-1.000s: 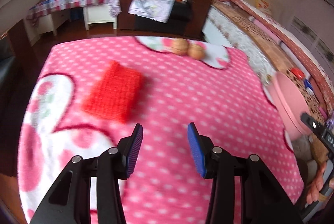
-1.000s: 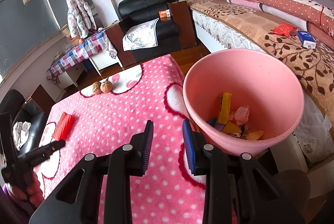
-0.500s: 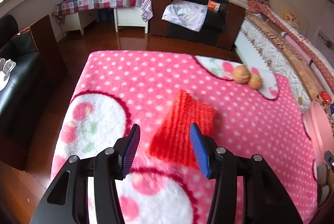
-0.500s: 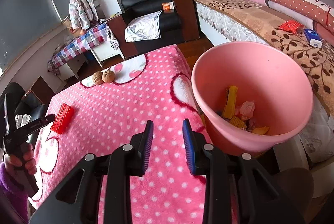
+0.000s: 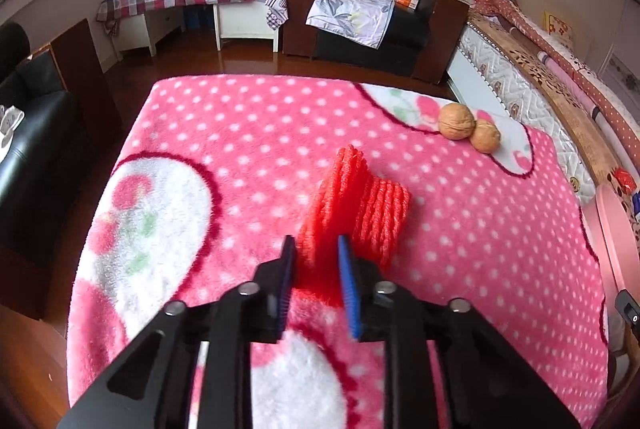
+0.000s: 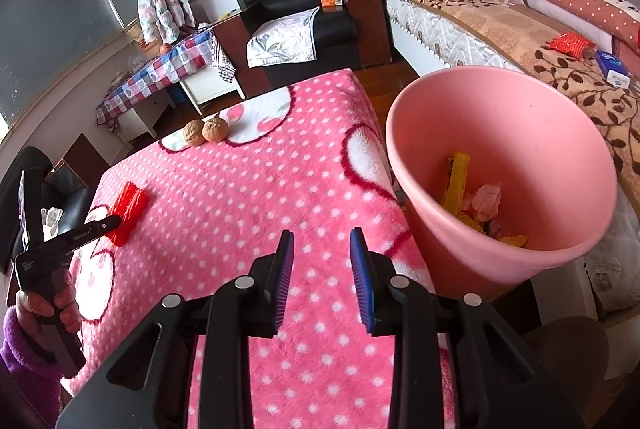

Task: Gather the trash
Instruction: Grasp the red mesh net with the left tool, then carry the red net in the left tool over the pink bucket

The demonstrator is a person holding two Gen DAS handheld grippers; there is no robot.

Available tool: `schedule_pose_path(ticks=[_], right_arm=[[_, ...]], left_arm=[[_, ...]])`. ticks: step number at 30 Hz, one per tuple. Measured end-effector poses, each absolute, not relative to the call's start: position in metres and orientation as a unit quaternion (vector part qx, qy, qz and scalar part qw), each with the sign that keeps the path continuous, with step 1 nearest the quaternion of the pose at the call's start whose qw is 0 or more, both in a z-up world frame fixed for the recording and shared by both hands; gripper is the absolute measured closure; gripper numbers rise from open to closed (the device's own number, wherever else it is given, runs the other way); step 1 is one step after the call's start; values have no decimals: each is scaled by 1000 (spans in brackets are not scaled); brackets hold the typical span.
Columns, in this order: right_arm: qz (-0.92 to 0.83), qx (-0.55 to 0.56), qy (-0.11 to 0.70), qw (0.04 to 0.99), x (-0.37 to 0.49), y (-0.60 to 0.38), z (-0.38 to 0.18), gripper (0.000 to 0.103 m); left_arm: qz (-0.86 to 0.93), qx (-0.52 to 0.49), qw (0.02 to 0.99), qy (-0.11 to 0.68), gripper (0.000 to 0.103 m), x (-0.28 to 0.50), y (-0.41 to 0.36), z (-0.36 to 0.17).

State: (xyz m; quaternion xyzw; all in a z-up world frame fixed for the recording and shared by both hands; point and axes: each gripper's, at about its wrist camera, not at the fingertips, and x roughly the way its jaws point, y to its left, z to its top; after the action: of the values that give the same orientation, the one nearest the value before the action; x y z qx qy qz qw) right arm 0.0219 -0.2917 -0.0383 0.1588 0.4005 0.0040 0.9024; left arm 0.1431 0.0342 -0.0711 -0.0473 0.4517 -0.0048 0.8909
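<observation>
Both grippers are black plastic: the left gripper (image 5: 316, 249) and right gripper (image 6: 322, 243) have blue ribbed pads (image 6: 362, 281) and round silver screws (image 6: 244, 282). The left hand (image 6: 52, 309) wears a fuzzy purple sleeve (image 6: 24, 361).

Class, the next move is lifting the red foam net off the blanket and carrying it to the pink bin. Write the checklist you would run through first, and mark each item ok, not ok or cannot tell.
1. Net between the left gripper fingers: ok.
2. Jaws fully clamped on the net: not ok, they are closing.
3. Grip firm enough to lift: cannot tell.
4. Bin upright with room inside: ok.
5. Right gripper empty, over bare blanket: ok.
6. Walnuts apart from the net: ok.
</observation>
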Motion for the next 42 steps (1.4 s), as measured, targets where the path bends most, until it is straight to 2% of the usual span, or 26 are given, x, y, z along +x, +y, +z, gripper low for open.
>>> schedule_pose_path(ticks=[5,21,42], right_arm=[[4,165,401,901,21,-294,-39,74],[6,176,394,902,14,-304,-39,74],[5,185,382,905,5,-311,-36,74]], left_arm=[[-16,-52,892,449,93,139,24,-62],[-59,-38,902,425,93,124,-20,-30],[-96,-19,904,417,93,112,-58,-18]])
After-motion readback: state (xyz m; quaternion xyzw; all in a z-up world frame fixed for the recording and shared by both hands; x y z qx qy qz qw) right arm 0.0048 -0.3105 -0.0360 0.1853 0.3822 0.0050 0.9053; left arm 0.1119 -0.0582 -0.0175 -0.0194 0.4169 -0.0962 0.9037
